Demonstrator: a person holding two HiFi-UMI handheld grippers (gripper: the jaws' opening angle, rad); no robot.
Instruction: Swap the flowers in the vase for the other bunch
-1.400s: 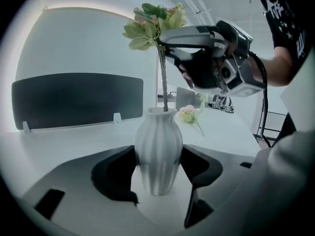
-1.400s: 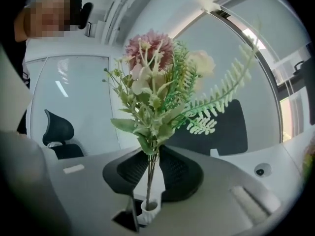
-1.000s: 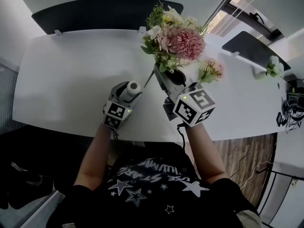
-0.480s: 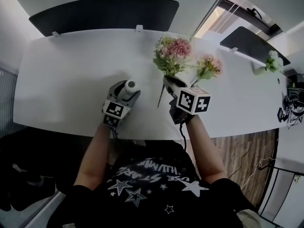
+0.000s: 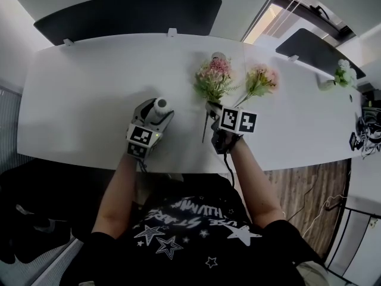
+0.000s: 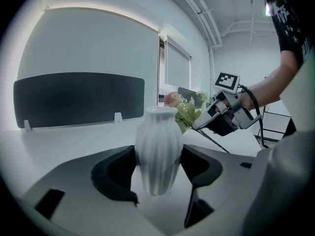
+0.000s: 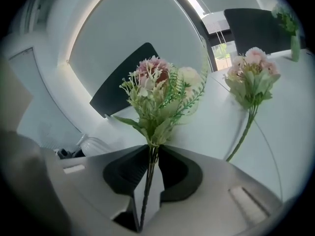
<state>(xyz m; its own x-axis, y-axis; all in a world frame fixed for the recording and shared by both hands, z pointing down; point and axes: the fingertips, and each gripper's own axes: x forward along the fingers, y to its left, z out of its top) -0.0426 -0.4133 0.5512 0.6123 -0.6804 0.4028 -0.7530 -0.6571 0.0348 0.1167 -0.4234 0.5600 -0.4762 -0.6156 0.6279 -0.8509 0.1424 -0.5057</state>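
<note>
a person stands at a long white worktop [image 5: 83,94] with a claw in each hand. the left claw [image 5: 152,114] is clenched around a white ribbed vase [image 5: 160,106]. in the left gripper view the vase [image 6: 158,149] stands upright between the two dark pads, which touch its sides, and no stems rise from its mouth.

the right claw [image 5: 211,109] is grasping a bunch of pink and cream artificial flowers [image 5: 213,80] by its thin stems. in the right gripper view the stems [image 7: 147,181] are pinched in the narrow gap of that claw [image 7: 150,167]. the blooms [image 7: 158,93] fan out ahead of it, and the stem ends trail back past the claw towards the person. i cannot tell whether this bunch touches the worktop.

the other bunch [image 5: 261,80] lies flat on the worktop, just ahead of the right claw and to its right. its pink heads [image 7: 253,77] are at the far end. its long stem slants back towards the right claw, so the near end of the stem is the part closest to it. the vase is to the left of the right claw, near but apart.

with the vase empty, the swap looks about half done. the right hand is much nearer the lying bunch, and the left hand is busy steadying the vase. the held bunch would probably have to be set down first.
</note>
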